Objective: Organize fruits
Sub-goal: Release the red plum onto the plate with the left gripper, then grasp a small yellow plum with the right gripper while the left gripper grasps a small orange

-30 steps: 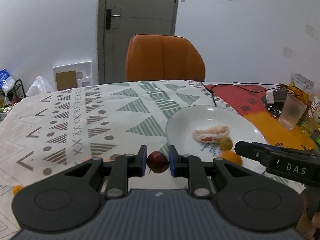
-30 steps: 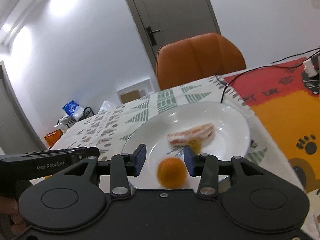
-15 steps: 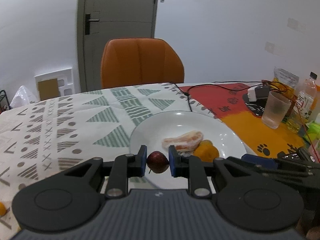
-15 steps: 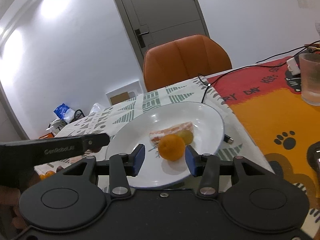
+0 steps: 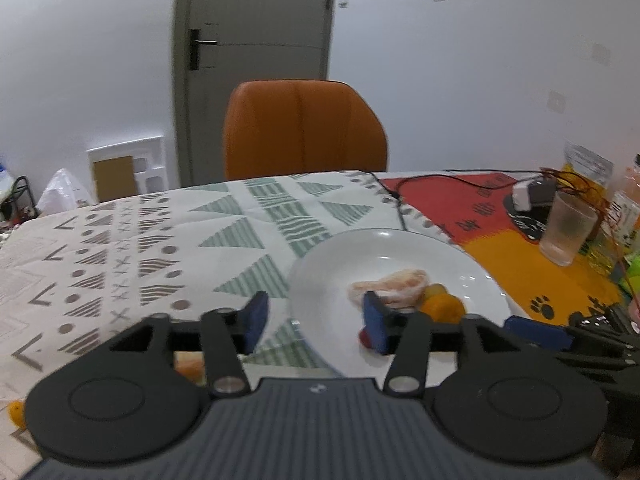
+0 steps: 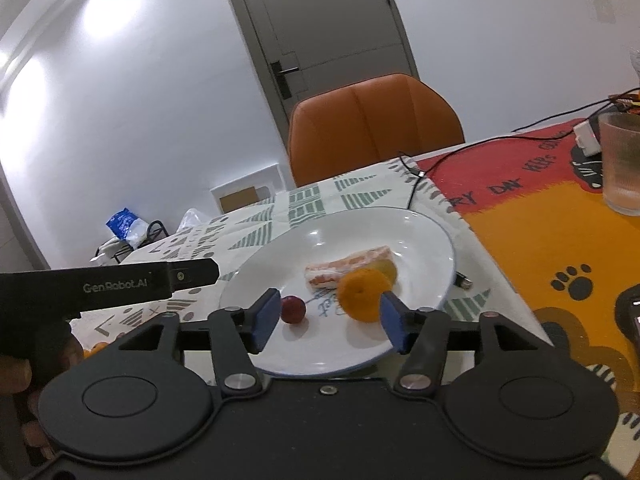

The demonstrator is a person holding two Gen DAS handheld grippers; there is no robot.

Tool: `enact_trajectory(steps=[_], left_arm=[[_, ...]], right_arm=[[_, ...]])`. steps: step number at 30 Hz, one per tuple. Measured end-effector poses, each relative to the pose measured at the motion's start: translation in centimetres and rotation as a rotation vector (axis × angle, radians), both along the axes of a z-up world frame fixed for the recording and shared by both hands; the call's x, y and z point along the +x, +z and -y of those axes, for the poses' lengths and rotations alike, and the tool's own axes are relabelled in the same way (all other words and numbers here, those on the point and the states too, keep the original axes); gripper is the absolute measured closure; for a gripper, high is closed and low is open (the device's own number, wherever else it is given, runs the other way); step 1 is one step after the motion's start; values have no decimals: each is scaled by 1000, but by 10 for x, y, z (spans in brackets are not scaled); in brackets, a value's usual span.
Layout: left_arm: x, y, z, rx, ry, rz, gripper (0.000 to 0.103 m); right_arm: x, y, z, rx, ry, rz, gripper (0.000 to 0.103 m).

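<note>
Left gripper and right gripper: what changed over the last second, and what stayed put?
The left gripper has just opened and let go of the small red fruit, which now lies on the white plate. The right gripper has just opened too, releasing the orange onto the plate. The peeled segment and the small yellow fruit stayed where they were.

Small red fruit [image 6: 293, 309], orange [image 6: 362, 294], pomelo segment [image 6: 347, 265] on white plate [image 6: 420, 236]
</note>
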State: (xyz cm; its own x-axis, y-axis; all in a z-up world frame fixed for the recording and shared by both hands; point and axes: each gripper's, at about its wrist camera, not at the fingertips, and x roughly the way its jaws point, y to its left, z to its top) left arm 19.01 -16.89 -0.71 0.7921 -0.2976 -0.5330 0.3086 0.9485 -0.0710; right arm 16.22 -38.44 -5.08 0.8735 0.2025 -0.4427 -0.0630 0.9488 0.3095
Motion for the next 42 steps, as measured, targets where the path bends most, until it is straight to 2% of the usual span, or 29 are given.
enact_trajectory(steps=[2,4,8,10,12,19,32,42], left_arm=[[-1,1,-7,11,33,13,32],[-4,2,-15,28,69,33,22],[-6,3,-32,23,115,26,18],[-6,3,-40,19,133,16,17],[-9,2,-48,20,149,16,15],[-17,0,-73,3,210,-7,11],[-40,9,-132,-9,334,24,10],[-49,4,-172,-43,409,5,10]], right_arm=[[0,1,-4,-1,6,5,41],[1,2,-7,-1,8,9,34],[1,4,-15,-6,11,19,19],[0,5,-19,-1,14,27,6],[0,6,-22,5,11,40,0],[5,5,-35,15,13,36,0],[6,10,-76,8,117,49,0],[11,12,-110,-6,176,46,0]])
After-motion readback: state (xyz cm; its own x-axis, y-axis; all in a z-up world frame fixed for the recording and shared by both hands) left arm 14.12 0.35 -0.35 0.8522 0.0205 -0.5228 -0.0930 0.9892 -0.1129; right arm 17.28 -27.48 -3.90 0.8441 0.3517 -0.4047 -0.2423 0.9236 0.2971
